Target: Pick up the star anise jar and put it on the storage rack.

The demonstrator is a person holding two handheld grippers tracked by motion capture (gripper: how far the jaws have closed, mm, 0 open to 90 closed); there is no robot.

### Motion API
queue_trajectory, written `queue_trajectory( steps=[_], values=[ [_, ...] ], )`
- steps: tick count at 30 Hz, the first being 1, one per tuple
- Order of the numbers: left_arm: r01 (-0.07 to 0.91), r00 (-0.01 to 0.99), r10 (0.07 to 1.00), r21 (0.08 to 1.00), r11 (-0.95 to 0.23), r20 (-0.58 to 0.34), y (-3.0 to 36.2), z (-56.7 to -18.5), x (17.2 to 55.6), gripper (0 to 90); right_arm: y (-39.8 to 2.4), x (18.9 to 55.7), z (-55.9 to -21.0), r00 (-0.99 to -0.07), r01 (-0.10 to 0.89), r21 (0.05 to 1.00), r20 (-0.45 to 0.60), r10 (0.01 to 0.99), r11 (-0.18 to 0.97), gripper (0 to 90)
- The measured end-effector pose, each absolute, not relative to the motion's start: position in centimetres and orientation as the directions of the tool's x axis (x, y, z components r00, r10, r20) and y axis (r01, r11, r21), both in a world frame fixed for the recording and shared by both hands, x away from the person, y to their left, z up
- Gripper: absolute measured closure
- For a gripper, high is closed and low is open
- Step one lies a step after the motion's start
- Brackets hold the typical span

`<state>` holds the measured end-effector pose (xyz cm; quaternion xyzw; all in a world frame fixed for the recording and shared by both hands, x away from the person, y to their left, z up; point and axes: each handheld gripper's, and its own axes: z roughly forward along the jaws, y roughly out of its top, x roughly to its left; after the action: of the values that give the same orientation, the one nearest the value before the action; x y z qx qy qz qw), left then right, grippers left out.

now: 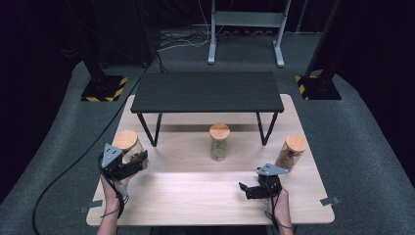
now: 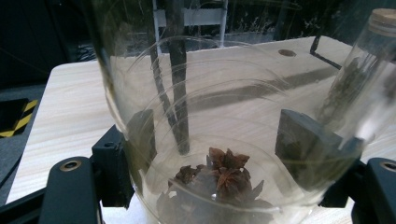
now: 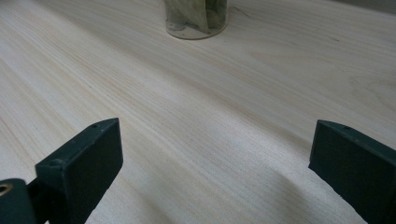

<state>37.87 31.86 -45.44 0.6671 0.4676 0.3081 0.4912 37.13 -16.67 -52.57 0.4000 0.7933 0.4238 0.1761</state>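
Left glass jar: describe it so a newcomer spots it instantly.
On the pale wooden tabletop, look in front of the left leg of the small black table. There stands a clear glass jar with a round wooden lid, star anise inside. Unlike the other two jars, it sits clamped in the left gripper.

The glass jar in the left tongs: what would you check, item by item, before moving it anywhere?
1. Left tongs closed on the left jar, a pad on each side: ok.
2. Cork lid seated on it: ok.
3. Star anise settled at the bottom: ok.
4. Jar lifted off the table: cannot tell.
5. Right tongs open, empty, apart from the jars: ok.
6. Black shelf top free for a jar: ok.
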Motion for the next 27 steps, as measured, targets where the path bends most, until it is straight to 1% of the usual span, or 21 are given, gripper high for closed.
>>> queue_trajectory(
  steps=[27],
  values=[
    [0.307, 0.424, 0.905, 0.946, -0.101, -0.041, 30.8, -43.8, 38.9, 24.7, -16.6, 37.1, -52.6, -0.619, 0.484, 0.812, 0.054, 0.784, 0.327, 1.7]
  ],
)
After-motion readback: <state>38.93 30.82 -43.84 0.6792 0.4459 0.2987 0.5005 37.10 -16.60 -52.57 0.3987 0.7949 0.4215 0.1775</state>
